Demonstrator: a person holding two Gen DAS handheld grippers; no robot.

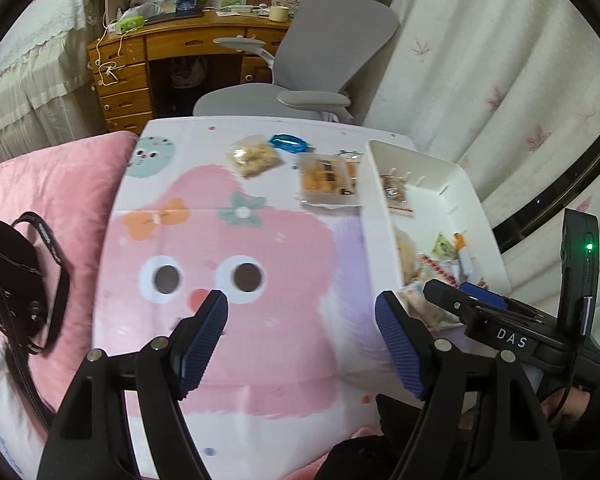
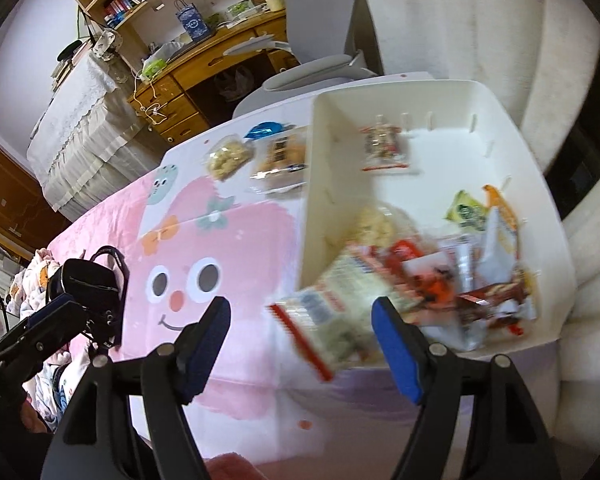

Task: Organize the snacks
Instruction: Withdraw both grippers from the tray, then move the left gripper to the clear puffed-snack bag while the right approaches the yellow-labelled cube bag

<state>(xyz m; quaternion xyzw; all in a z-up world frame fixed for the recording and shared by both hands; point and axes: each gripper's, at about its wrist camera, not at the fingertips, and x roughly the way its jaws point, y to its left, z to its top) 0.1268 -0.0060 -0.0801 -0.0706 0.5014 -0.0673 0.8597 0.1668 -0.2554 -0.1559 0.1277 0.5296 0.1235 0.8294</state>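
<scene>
A white bin (image 1: pixel 380 208) (image 2: pixel 312 200) stands at the right of the cartoon table (image 1: pixel 228 264) (image 2: pixel 228 248) and holds several snack packets (image 2: pixel 452 276). A pale packet with red trim (image 2: pixel 332 312) hangs over the bin's near corner, blurred, just ahead of my open right gripper (image 2: pixel 300 312). A clear bag of puffs (image 1: pixel 253 156) (image 2: pixel 227 158), a blue wrapper (image 1: pixel 288 143) (image 2: pixel 265 130) and a cake packet (image 1: pixel 327 179) (image 2: pixel 280 158) lie at the table's far side. My left gripper (image 1: pixel 300 316) is open and empty above the table.
A grey office chair (image 1: pixel 320 52) and a wooden desk (image 1: pixel 172 52) stand beyond the table. A pink cushion (image 1: pixel 48 184) with a black pouch (image 1: pixel 16 272) lies left. White curtains (image 1: pixel 500 60) hang right. The right gripper's body (image 1: pixel 500 320) sits beside the bin.
</scene>
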